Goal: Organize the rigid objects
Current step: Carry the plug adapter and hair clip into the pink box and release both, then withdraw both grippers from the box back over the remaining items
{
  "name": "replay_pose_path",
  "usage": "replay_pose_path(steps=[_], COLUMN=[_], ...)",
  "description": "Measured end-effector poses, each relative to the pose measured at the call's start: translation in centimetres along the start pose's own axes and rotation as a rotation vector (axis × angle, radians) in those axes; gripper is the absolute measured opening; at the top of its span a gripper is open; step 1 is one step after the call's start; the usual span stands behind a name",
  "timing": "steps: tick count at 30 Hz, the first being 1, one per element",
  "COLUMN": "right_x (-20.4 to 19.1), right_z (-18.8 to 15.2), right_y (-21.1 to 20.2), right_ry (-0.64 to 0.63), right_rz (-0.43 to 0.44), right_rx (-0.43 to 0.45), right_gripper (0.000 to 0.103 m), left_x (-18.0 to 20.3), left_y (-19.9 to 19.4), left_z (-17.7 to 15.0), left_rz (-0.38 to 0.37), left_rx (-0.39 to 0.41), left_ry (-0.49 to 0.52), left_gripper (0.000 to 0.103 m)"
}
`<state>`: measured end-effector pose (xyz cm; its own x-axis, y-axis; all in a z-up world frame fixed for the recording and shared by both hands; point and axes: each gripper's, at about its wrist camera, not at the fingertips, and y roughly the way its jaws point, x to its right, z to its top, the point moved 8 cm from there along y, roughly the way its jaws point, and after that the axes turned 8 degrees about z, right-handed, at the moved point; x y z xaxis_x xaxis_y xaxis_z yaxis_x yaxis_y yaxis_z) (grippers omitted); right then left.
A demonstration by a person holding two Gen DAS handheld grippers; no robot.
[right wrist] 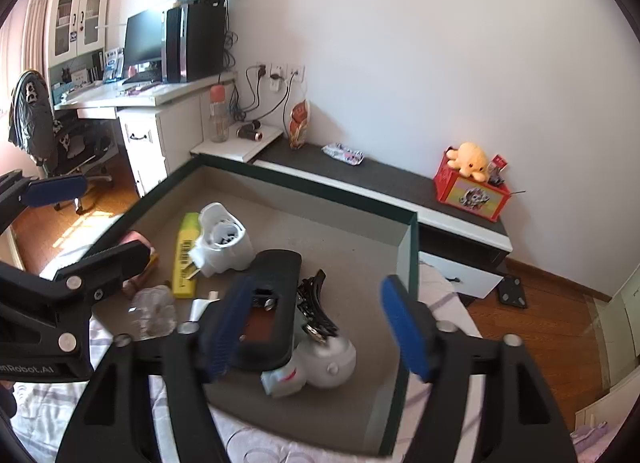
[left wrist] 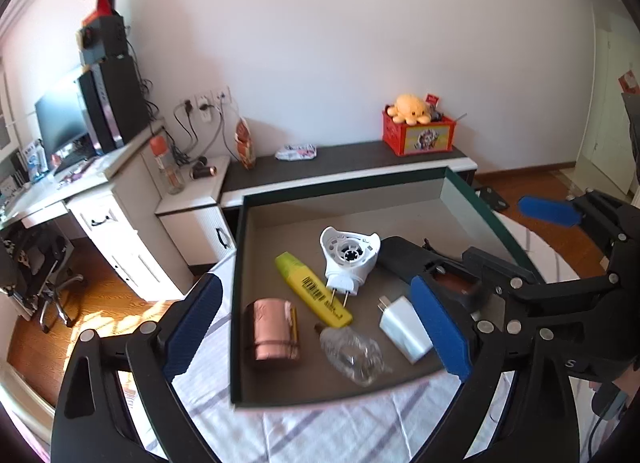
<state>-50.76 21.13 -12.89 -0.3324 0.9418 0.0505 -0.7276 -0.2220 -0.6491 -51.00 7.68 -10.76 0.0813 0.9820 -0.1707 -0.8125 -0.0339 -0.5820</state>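
Place: a home bedroom with a study corner.
Bed: striped sheet [left wrist: 256,435] in the foreground.
Study corner: white desk [right wrist: 132,97], monitor [right wrist: 142,39], office chair [right wrist: 60,139].
Floor: wood boards [left wrist: 100,303].
Homely touch: plush octopus [left wrist: 412,107] in a red crate [left wrist: 416,139].

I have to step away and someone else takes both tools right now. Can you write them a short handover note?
Left tool: open, holding nothing, above the box's near-left part.
Right tool: open, holding nothing, above the black case.
In the box: copper cup, yellow highlighter, white plug-in device, white charger, clear bottle, black case, hair clip, round white item.
Done: these pieces are all inside the box, which sits on the striped sheet.
Left: no loose piece shows on the sheet; the things lie jumbled, so perhaps tidy them.
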Motion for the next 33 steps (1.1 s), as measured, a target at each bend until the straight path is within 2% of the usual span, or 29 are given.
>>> replay_pose_path(steps=[3,13,16,17,22,33], right_x=[-1.0,-4.2,-4.4,-4.6,-6.0,-7.6], right_z=[-0.1,-1.7,-2.6,-3.0,-5.1,-9.8], right_y=[-2.5,-11.9,-14.1,-14.9,-18.1,-23.0], right_ry=[-0.017,0.0,0.036,0.047,0.075,0.144], right_rz=[-0.003,-0.038,-0.041,-0.041,-0.033,-0.034], right_rx=[0.037,0.166,0.192,0.201,0.232,0.259], right_gripper=[0.08,0.087,0.096,0.103,0.103,0.103], left_x=[-0.8,-3.4,-3.9,-4.2,-4.9,-5.1], left_y=[-3.0,-11.5,-13.9,-14.5,-17.7,-23.2], left_z=[-0.4,-3.3,-4.4,-4.8,-6.6,-10.7], left_rz=[0.012,0.101,0.111,0.112,0.138,0.128], left_rx=[0.044,0.126,0.141,0.143,0.159,0.183], left_ry=[-0.016,-0.056,-0.074,-0.081,-0.101,-0.122], left_gripper=[0.103,0.103,0.103,0.103,0.103,0.103])
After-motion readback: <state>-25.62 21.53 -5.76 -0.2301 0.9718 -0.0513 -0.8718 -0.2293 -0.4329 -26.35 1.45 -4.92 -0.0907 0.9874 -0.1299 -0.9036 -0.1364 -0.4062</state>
